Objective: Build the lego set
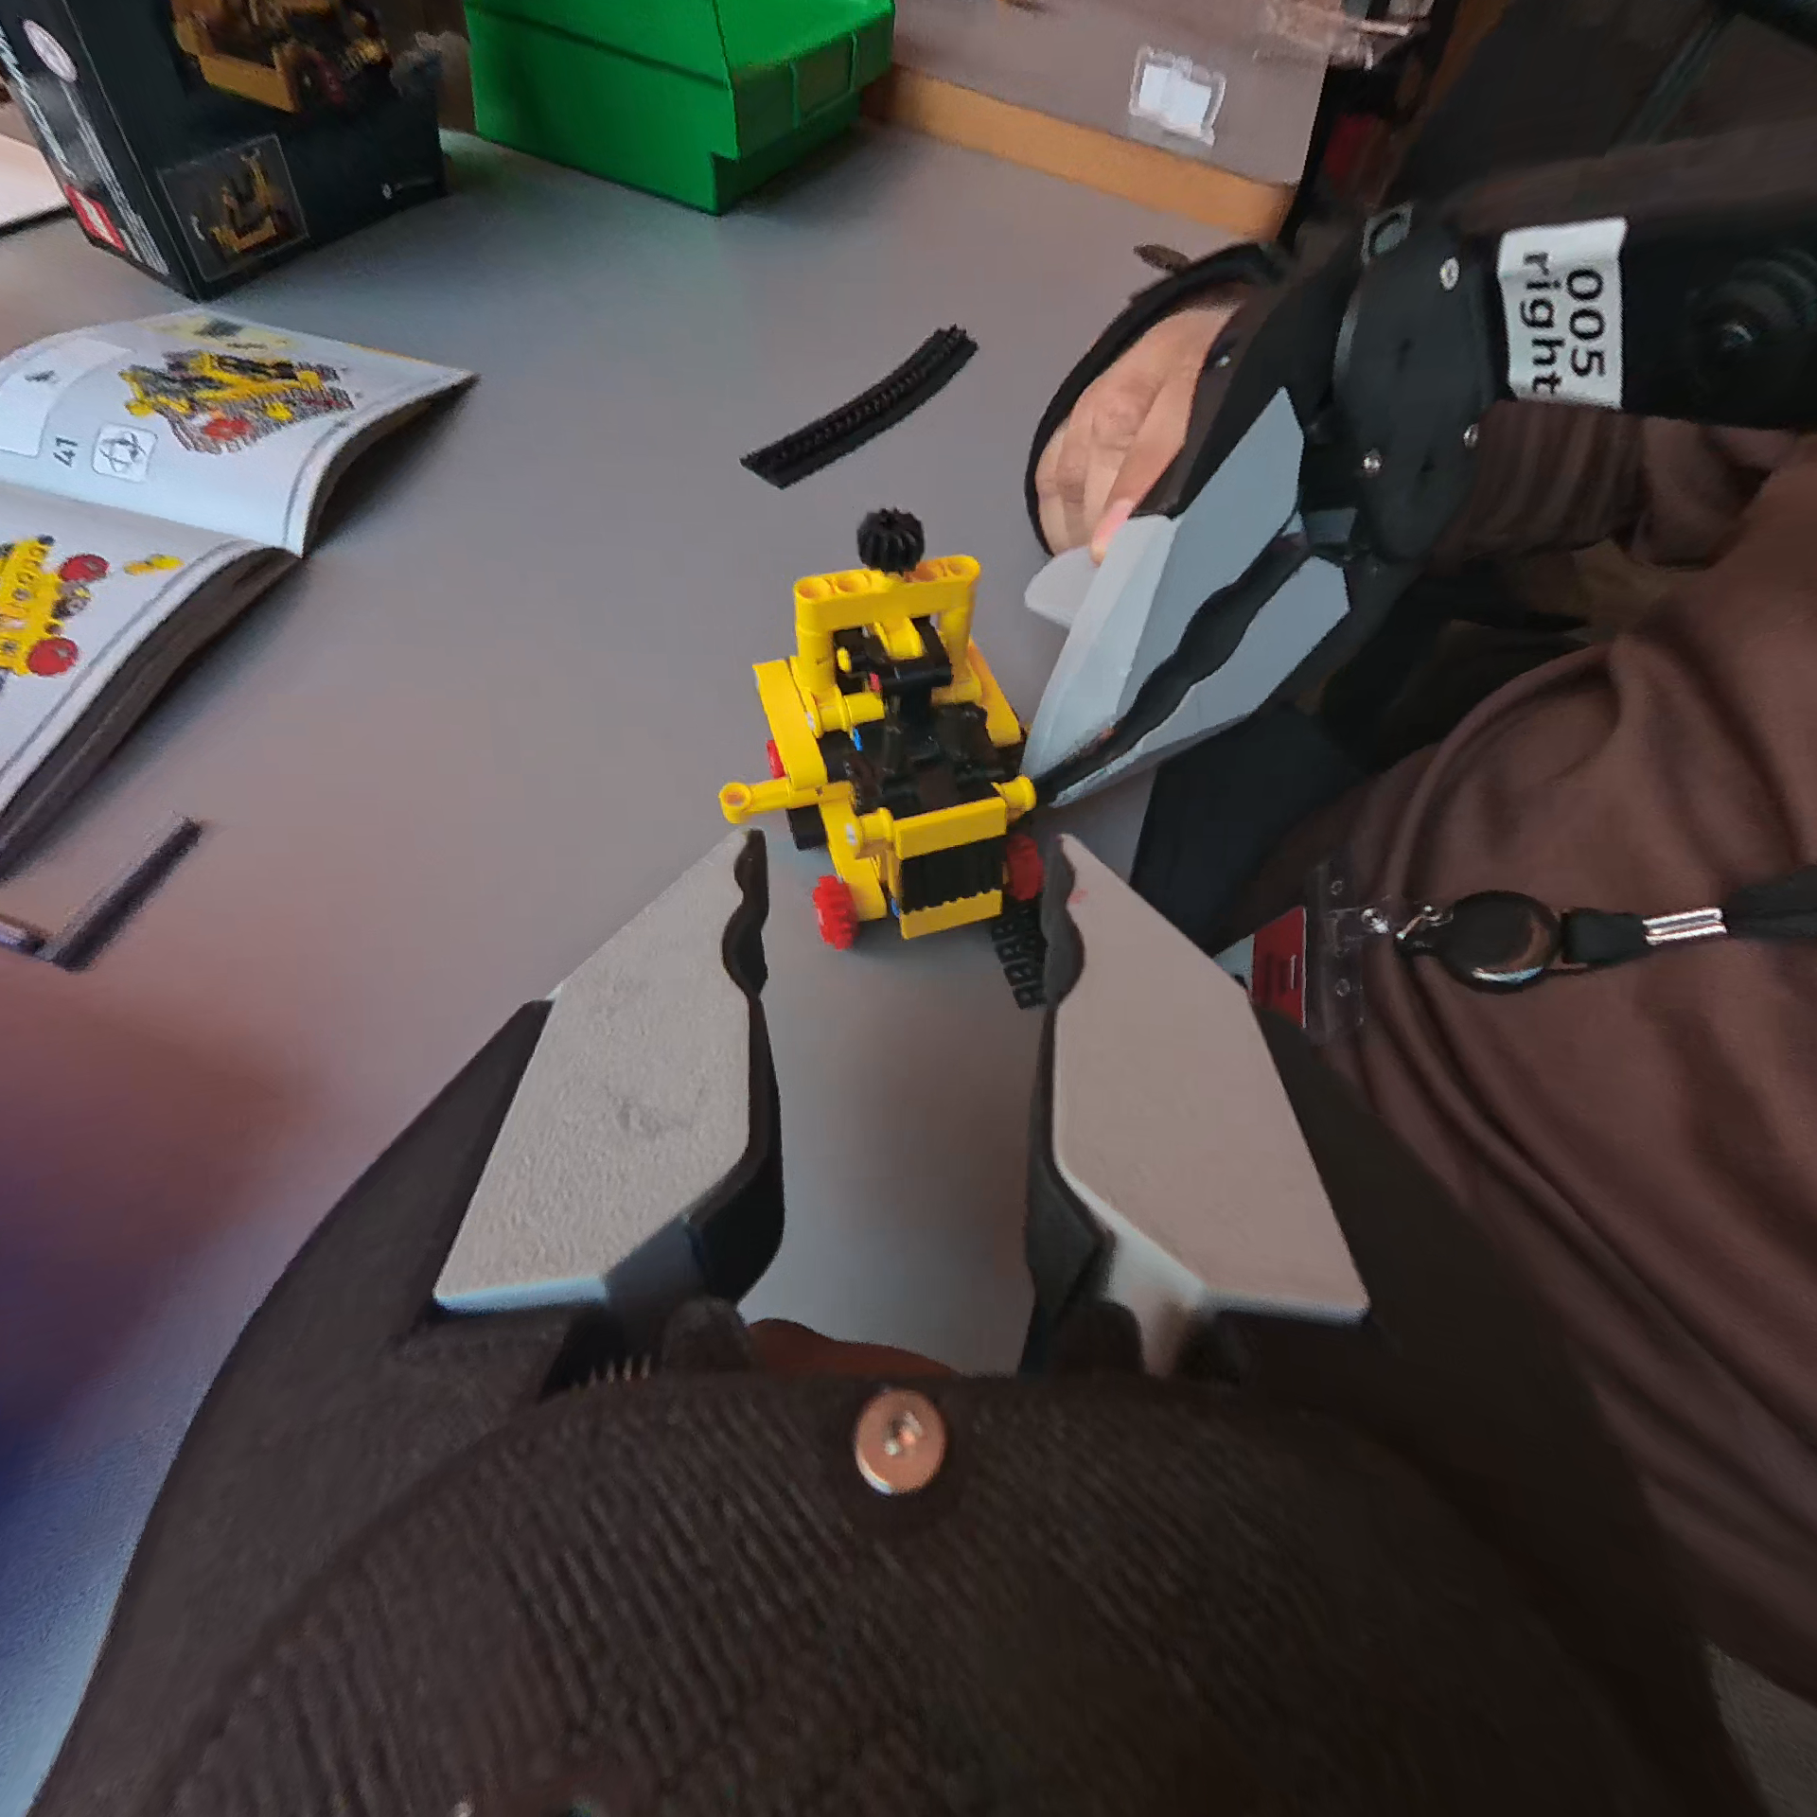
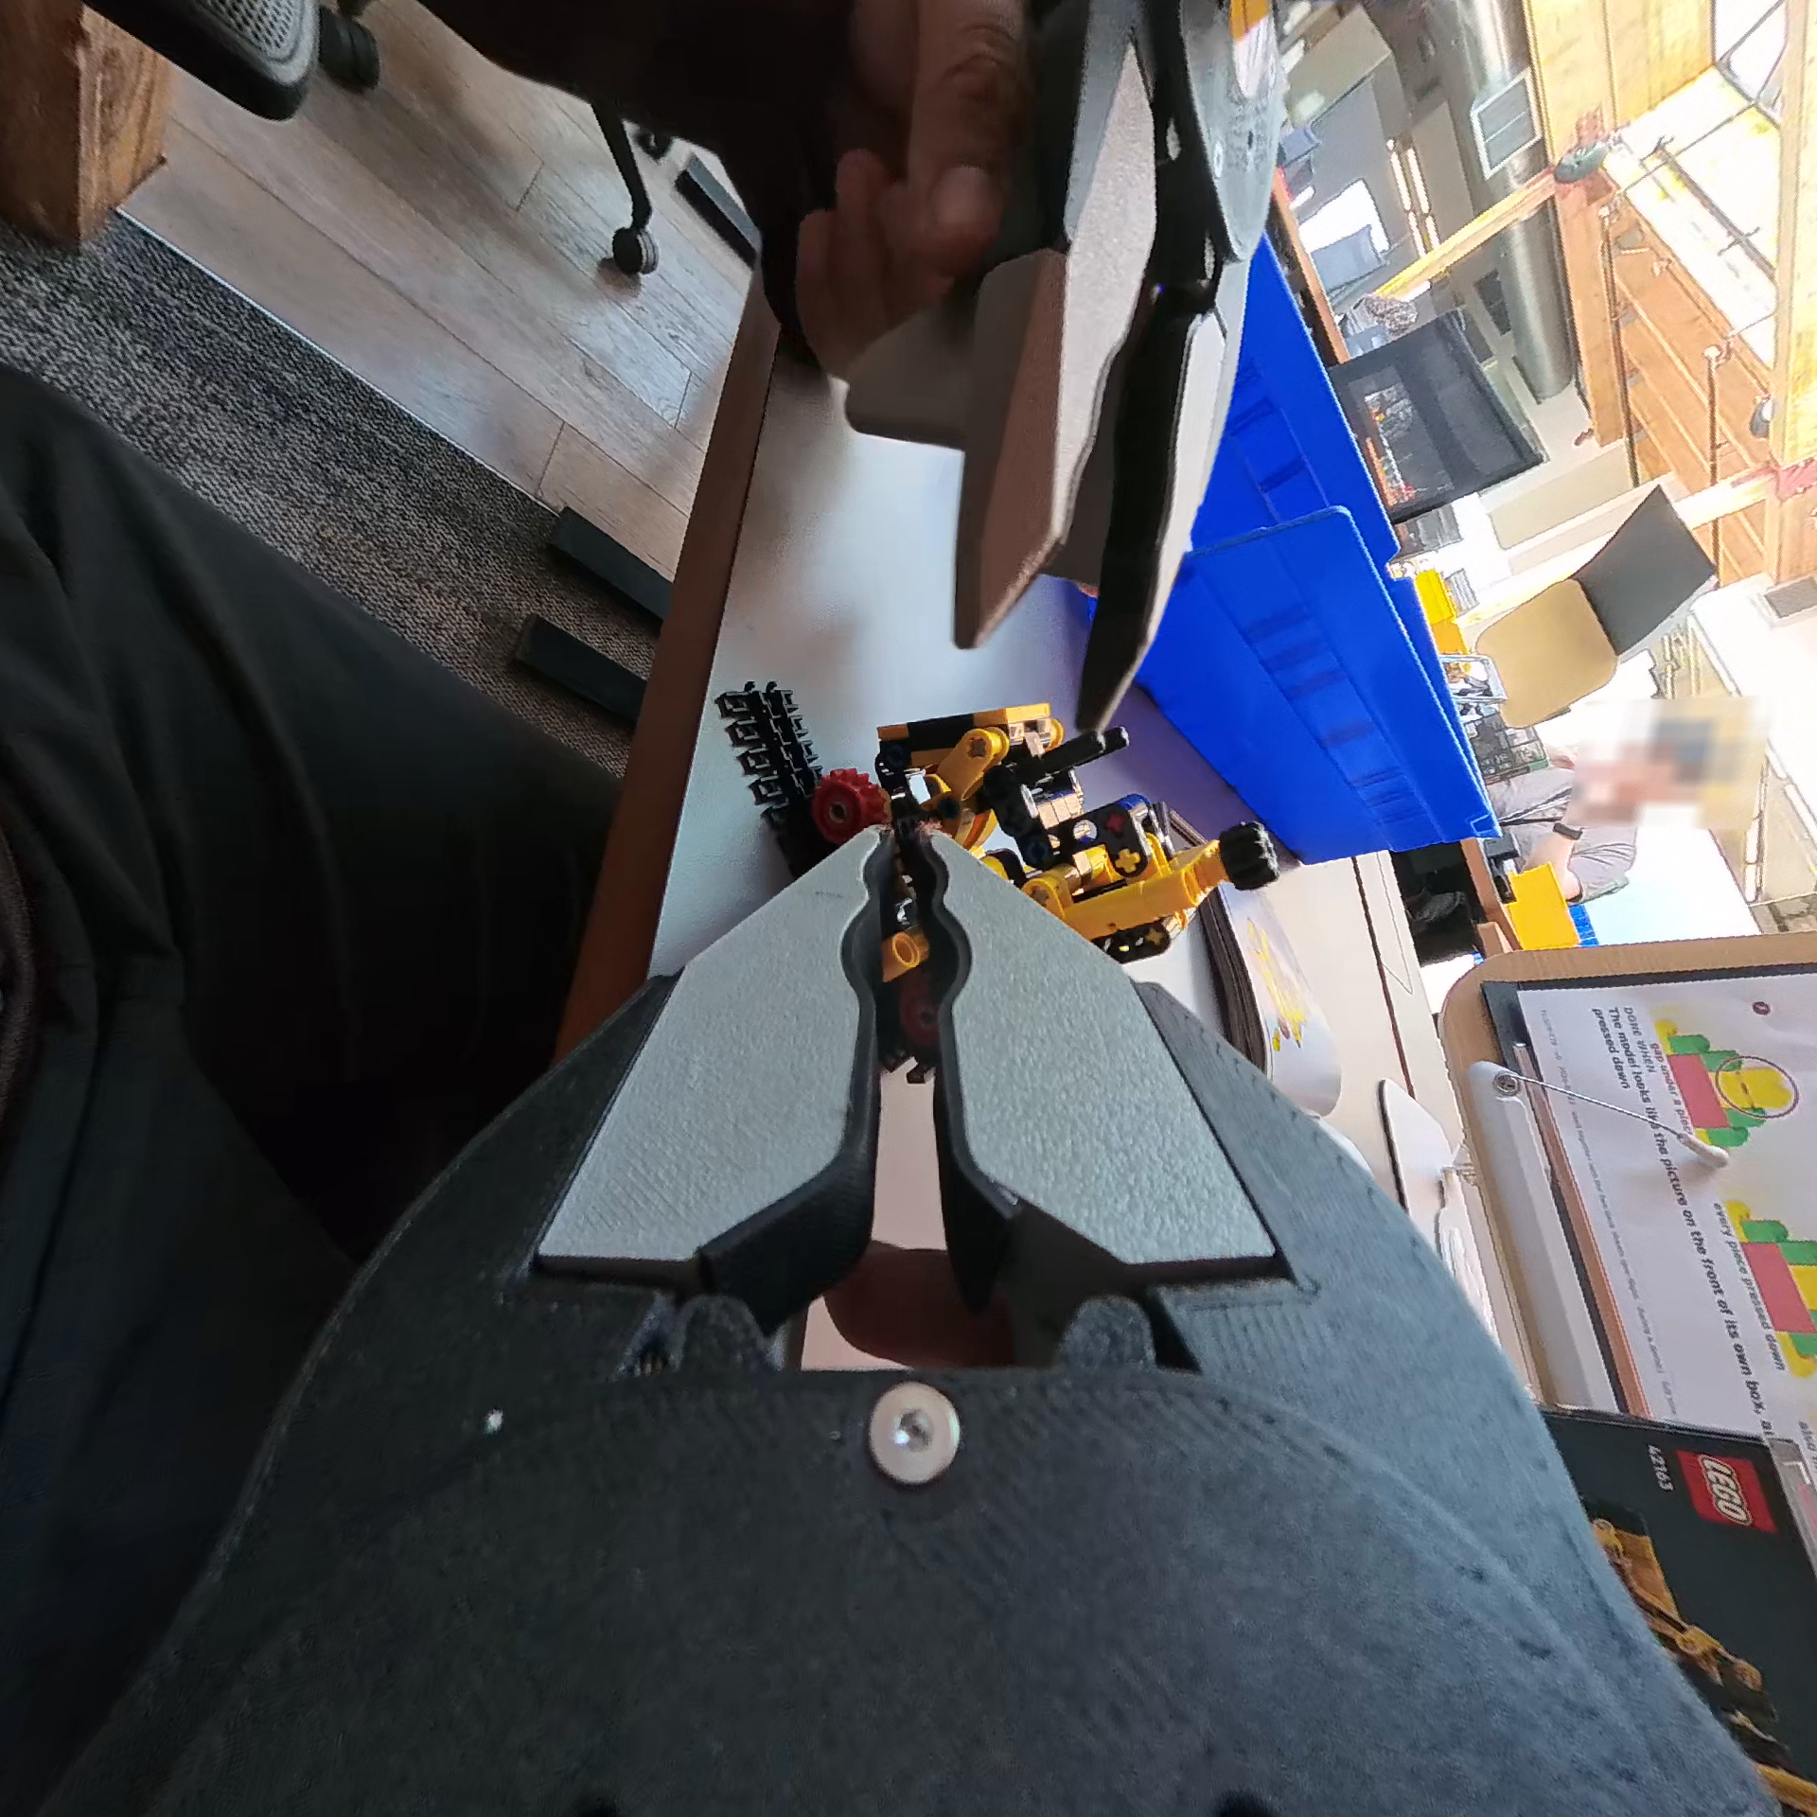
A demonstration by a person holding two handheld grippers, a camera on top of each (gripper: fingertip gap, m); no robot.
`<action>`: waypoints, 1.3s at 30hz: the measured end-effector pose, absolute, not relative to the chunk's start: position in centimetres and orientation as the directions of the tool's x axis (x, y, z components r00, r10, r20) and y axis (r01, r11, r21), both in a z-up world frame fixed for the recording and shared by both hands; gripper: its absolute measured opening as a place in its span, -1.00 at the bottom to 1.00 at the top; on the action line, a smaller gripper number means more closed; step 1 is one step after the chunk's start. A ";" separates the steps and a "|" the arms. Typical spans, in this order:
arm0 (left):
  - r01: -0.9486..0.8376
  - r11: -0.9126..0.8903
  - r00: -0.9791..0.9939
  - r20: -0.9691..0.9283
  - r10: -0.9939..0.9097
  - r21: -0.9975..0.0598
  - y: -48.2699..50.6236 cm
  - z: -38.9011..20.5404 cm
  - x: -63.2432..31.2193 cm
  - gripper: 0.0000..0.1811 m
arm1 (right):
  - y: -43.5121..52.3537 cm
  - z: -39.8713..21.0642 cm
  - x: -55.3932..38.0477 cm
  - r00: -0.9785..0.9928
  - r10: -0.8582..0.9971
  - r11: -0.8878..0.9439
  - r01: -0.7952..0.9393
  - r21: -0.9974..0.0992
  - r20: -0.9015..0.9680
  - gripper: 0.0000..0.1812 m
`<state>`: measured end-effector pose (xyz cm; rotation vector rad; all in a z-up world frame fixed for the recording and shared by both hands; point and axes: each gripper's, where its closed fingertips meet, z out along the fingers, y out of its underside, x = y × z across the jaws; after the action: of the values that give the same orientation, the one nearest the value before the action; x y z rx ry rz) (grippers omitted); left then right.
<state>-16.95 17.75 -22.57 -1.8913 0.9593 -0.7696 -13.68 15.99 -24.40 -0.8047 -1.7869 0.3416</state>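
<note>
Here, a small yellow-and-black brick-built vehicle model (image 1: 890, 747) with red gear wheels stands on the grey desk (image 1: 551, 708), close to its near edge. The left hand-held gripper (image 1: 900, 865) hovers just short of the model's rear, its grey fingers spread wide with nothing between them. The right hand-held gripper (image 2: 909, 855) comes in from the side; its jaws are pinched nearly together on a thin black part at the model's flank, beside a red gear, though just which piece it has is too small to tell. In the left wrist view its tips (image 1: 1032, 787) touch the model's side. A short strip of black linked track (image 2: 772, 757) lies at the model's back corner, at the desk edge, and a second curved black track strip (image 1: 860, 408) lies apart, farther out on the desk. An open instruction booklet (image 1: 167, 511) sits to the left, with the dark product box (image 1: 197, 147) and a green plastic bin (image 1: 678, 88) beyond it. Blue plastic bins (image 2: 1308, 629) stand behind the model in the right wrist view.
</note>
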 end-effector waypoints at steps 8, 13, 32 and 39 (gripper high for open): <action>-0.327 -0.376 0.440 0.212 -0.873 -0.867 17.9 -22.9 -16.5 -0.46 | 15.7 -24.4 -13.8 -0.187 0.670 0.730 0.340 -0.592 0.719 -1.00; -0.345 -0.366 0.434 0.199 -0.879 -0.865 17.7 -23.0 -16.3 -0.56 | 15.5 -24.5 -14.0 -0.196 0.662 0.738 0.338 -0.584 0.724 -1.00; -0.368 -0.369 0.437 0.192 -0.879 -0.853 17.0 -23.4 -16.4 -0.71 | 14.9 -24.5 -14.1 -0.206 0.625 0.772 0.305 -0.558 0.753 -1.00; -0.363 -0.379 0.443 0.200 -0.874 -0.851 16.9 -23.4 -16.5 -0.72 | 14.9 -24.9 -14.2 -0.216 0.608 0.784 0.315 -0.535 0.764 -0.99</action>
<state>-16.49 16.93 -23.43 -1.9384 1.0396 -0.8579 -14.21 14.85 -24.86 -0.7108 -1.8184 0.3160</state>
